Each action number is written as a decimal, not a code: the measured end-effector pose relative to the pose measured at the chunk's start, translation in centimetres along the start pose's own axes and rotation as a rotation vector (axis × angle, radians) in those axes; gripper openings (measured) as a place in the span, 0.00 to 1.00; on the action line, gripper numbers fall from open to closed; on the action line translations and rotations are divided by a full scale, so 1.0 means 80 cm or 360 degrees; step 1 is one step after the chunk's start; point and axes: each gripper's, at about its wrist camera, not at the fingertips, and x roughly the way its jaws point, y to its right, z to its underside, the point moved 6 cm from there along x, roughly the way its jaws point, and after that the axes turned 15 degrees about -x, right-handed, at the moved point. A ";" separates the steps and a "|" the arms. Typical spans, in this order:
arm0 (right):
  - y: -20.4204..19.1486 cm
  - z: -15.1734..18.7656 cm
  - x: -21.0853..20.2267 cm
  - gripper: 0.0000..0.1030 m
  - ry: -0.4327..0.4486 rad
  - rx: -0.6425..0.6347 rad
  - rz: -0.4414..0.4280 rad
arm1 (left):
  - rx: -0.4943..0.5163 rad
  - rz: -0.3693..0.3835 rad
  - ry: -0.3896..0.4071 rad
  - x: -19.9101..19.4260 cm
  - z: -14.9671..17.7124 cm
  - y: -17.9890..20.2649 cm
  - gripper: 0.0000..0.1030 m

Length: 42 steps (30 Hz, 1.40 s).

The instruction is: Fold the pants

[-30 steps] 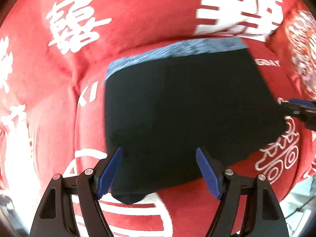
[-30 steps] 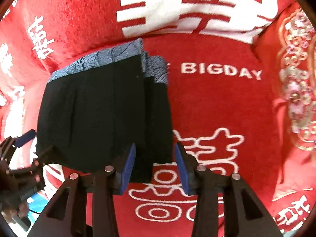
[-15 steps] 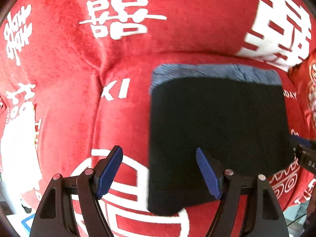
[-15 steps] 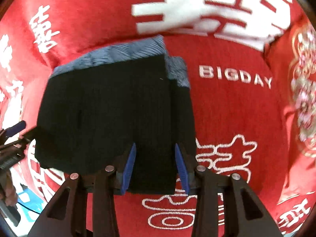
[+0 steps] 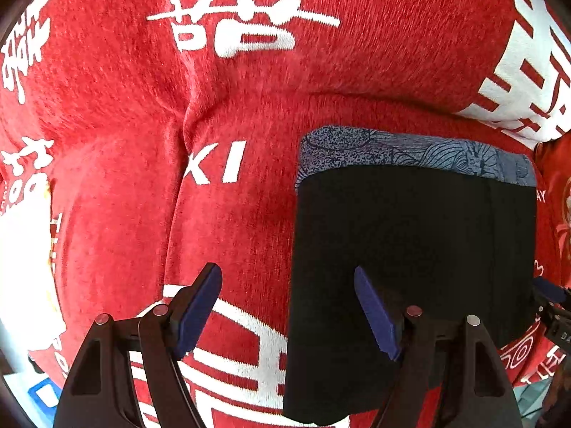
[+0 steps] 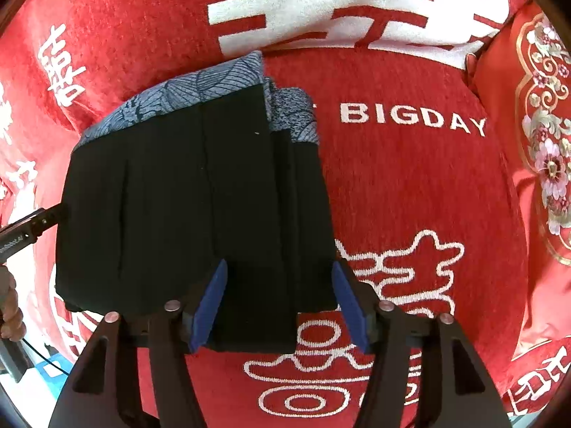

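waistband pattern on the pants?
Blue-grey leaf-like line print on the waistband; clearest in right wrist view.

The pants (image 6: 185, 199) are matt black cloth with a patterned blue-grey woven waistband (image 6: 185, 89). The red blanket (image 5: 249, 107) beneath is fuzzy, napped cloth. Gripper pads (image 6: 210, 303) are ribbed blue rubber on matt black plastic arms.

My left gripper (image 5: 287, 310) points steeply down, low in its frame, jaws standing wide with nothing pressed between them. My right gripper (image 6: 278, 306) points straight down, low centre of its frame, jaws opening. At that frame's lower left edge, what seems my left hand (image 6: 9, 306) shows, blurred.
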 end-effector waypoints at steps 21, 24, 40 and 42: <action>0.011 -0.004 0.002 0.76 -0.0052 0.0002 -0.0041 | -0.0006 -0.0060 -0.0005 0.002 -0.004 -0.003 0.83; 0.013 -0.003 0.002 0.77 -0.0055 0.0012 -0.0056 | -0.0007 -0.0069 -0.0007 0.002 -0.004 -0.003 0.83; 0.034 -0.007 0.001 0.78 -0.0079 0.0043 -0.0239 | -0.0012 0.0116 -0.0125 -0.004 -0.001 0.006 0.83; 0.044 -0.010 -0.002 0.78 -0.0050 0.0076 -0.0322 | 0.0008 0.0189 -0.0125 -0.009 -0.003 0.010 0.83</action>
